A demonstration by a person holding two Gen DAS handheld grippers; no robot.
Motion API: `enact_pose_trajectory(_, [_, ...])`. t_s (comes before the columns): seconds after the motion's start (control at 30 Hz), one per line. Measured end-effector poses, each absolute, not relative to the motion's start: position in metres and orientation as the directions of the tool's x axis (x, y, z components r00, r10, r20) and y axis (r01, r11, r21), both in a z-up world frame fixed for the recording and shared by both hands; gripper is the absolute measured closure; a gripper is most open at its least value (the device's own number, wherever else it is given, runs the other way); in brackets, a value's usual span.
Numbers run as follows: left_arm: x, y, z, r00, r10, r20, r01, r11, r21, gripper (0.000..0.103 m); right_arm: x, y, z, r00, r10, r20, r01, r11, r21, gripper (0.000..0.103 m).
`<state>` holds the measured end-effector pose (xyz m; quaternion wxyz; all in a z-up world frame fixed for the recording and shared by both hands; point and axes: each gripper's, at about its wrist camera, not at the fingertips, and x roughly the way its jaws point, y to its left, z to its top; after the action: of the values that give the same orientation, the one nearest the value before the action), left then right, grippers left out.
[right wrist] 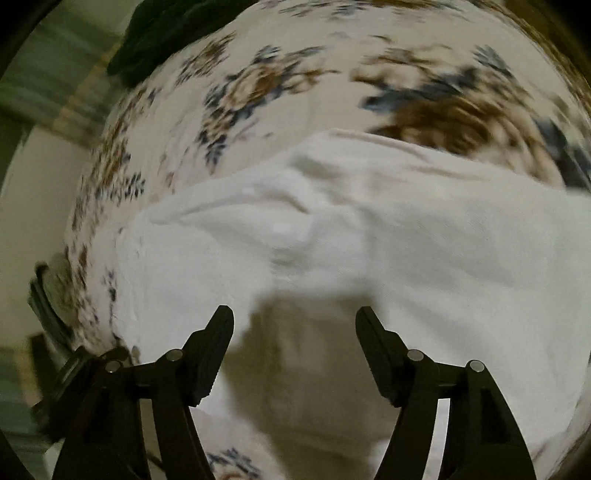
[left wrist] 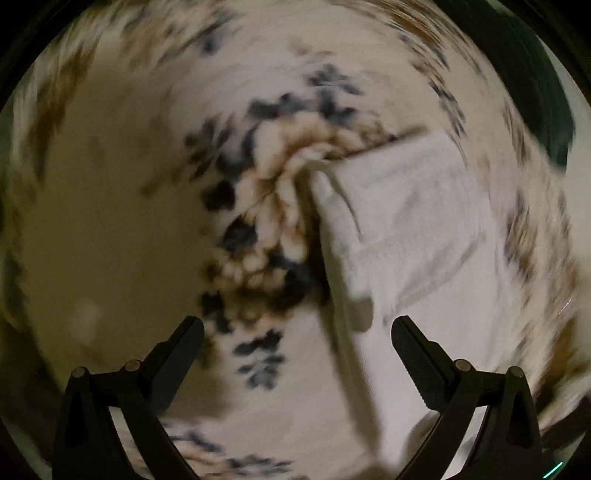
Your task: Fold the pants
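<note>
White pants (left wrist: 413, 229) lie partly folded on a cream bedsheet with blue and brown flowers (left wrist: 110, 221). In the left wrist view they lie right of centre, a folded edge running down between the fingers. My left gripper (left wrist: 297, 328) is open and empty, just above the sheet beside the pants' edge. In the right wrist view the pants (right wrist: 406, 236) fill the middle as a wide white band. My right gripper (right wrist: 294, 317) is open and empty, close over the pants. Both views are motion-blurred.
The flowered sheet (right wrist: 258, 85) spreads all around the pants. A dark green cloth lies at the sheet's far edge, seen in the left wrist view (left wrist: 535, 85) and the right wrist view (right wrist: 166, 33). A bed edge and pale floor (right wrist: 33, 199) show at left.
</note>
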<state>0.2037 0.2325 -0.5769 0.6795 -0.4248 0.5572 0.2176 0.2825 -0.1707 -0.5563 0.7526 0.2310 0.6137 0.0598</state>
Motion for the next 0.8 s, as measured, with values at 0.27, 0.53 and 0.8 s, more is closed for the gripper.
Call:
enact_pose_trajectory(0.27, [0.241,0.259,-0.595,0.515,-0.186,-0.837,-0.714,0.448,-0.538,0.043,0.258,-0.216,-0.586,0.212,0.345,-0.914,0.275,0.877,0.395,0.031])
enact_pose_trajectory(0.53, [0.266,0.265,-0.607,0.557,-0.181,-0.81,-0.682,0.458,-0.571,0.054,0.254,-0.231,-0.582,0.225,0.333,-0.916,0.268,0.883,0.386,0.027])
enact_pose_trajectory(0.8, [0.262,0.226,-0.518,0.674,-0.128,-0.728,-0.501,0.645,-0.577,0.083,0.254,-0.251,-0.567,0.287,0.31,-0.906,0.33,0.856,0.398,0.027])
